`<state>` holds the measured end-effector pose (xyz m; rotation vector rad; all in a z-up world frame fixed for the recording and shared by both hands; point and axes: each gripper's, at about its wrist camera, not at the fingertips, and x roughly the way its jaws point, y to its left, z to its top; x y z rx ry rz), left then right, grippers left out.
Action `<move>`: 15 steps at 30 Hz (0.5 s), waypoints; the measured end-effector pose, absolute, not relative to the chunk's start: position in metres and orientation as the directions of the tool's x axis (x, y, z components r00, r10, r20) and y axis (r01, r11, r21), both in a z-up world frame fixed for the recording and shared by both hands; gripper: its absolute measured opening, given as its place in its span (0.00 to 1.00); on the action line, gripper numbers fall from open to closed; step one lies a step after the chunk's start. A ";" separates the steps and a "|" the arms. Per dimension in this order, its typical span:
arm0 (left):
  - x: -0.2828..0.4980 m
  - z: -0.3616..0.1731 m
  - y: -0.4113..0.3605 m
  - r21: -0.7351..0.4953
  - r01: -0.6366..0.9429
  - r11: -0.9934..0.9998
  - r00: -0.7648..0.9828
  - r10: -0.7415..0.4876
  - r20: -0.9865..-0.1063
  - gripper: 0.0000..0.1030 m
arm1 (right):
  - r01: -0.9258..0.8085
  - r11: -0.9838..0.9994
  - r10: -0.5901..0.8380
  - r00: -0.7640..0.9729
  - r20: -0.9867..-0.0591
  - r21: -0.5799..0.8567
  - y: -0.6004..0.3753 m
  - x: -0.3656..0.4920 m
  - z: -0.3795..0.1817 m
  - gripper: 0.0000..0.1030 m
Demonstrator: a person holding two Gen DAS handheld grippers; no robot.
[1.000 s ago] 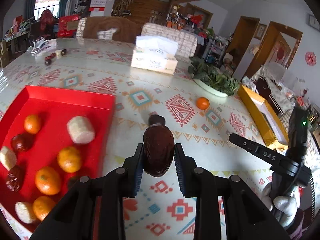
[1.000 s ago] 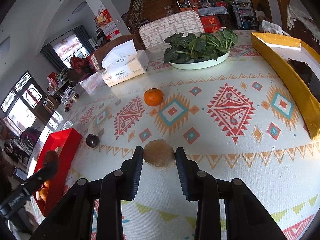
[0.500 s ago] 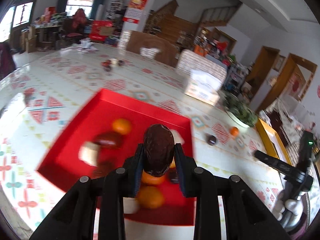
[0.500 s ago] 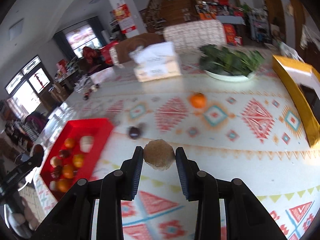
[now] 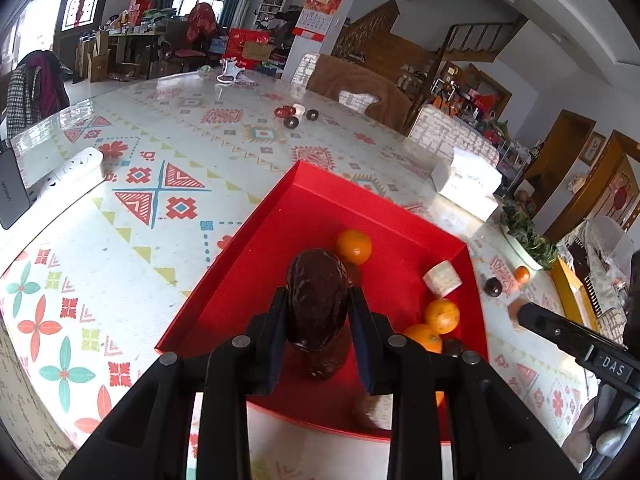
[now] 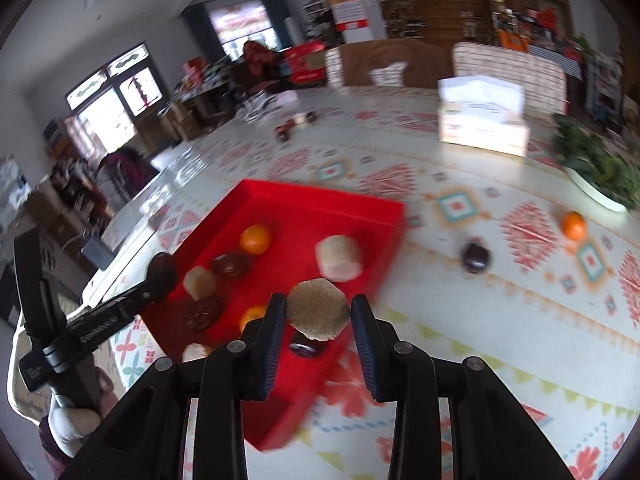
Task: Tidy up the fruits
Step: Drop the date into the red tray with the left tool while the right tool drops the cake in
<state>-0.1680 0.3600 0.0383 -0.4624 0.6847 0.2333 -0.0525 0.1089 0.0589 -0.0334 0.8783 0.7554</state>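
My left gripper (image 5: 318, 312) is shut on a dark brown wrinkled date (image 5: 318, 296) and holds it above the red tray (image 5: 260, 264). My right gripper (image 6: 318, 316) is shut on a tan round fruit piece (image 6: 318, 314) over the tray's near right edge (image 6: 360, 208). The tray holds oranges (image 5: 354, 246), pale chunks (image 6: 338, 258) and dark dates (image 6: 230, 264). On the table outside it lie a dark plum (image 6: 475, 258) and an orange (image 6: 573, 225).
A tissue box (image 6: 482, 122) and a plate of greens (image 6: 600, 172) stand at the back right. A yellow box (image 5: 576, 292) lies at the far right. A white power strip (image 5: 72, 170) lies left. Small dark items (image 5: 296, 114) sit far back.
Both grippers have swung left to above the red tray, each still holding its fruit. The tray now lies right under them; the loose plum and orange have shifted to the right.
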 end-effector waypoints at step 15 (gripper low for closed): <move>-0.159 0.018 0.378 -0.342 -0.362 0.867 0.725 0.031 -0.688 0.30 | -0.703 0.686 0.542 0.325 -0.775 0.185 0.213 -0.045 0.028 0.36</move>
